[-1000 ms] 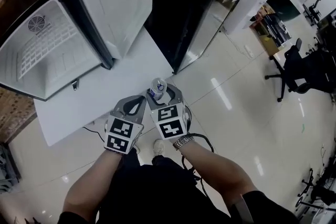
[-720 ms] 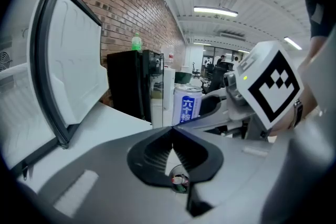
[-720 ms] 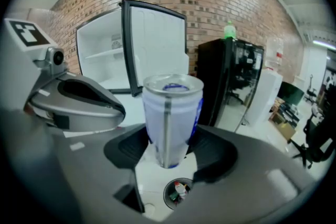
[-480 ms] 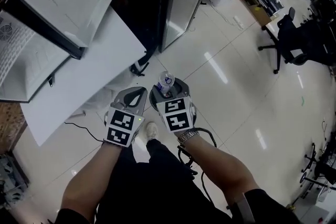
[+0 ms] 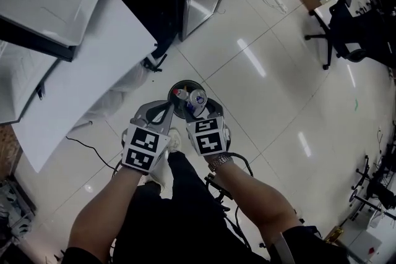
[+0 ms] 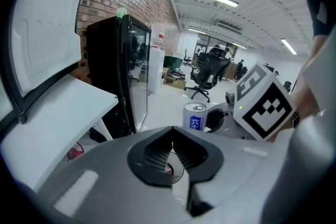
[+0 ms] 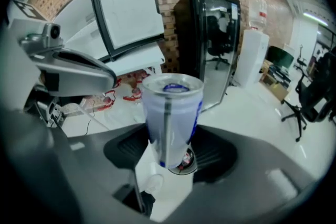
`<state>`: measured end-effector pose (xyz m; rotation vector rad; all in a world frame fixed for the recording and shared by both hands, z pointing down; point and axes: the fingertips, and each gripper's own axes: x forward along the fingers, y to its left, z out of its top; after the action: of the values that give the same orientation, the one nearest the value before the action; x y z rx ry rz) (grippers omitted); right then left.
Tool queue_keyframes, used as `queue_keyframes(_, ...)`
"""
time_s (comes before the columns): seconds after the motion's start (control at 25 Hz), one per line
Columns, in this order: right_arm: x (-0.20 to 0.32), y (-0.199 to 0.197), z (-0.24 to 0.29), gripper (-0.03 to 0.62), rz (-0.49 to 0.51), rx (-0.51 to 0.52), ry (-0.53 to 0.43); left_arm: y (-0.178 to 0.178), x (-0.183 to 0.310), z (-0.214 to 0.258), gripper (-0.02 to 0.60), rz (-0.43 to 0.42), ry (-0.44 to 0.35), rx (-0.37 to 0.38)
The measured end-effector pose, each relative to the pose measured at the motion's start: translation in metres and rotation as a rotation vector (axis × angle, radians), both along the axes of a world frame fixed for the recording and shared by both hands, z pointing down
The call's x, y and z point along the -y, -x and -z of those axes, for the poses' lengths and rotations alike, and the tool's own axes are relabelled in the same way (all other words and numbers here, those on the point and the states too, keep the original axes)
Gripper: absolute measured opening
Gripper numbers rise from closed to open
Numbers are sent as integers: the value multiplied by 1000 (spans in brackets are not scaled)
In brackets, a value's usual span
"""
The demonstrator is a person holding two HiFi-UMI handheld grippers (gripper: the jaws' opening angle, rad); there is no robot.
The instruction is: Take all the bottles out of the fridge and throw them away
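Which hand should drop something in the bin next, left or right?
Right. The right tongs grip the can over the bin; the left tongs are shut and empty.

Can now over the bin

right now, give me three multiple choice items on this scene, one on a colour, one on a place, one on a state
1. Fridge colour? A black B red C white
2. The can is: A inside the fridge B over the round bin C on a chair
3. Right claw: A open, empty B shut on the can C out of view
Key: A, its cabinet is black; B, the head view shows it above the bin; B, its pads press the can's sides.
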<state>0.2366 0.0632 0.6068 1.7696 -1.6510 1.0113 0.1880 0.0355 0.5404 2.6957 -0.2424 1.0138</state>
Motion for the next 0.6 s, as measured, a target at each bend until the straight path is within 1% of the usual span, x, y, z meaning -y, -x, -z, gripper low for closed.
queue_keyframes(0.4, -20, 5, -91, 255, -17, 54, 136, 4, -12, -70, 3, -16, 85, 80)
queue_keyframes(0.6, -25, 9, -128, 255, -37, 82, 180, 11, -20, -99, 3, -29, 114, 113)
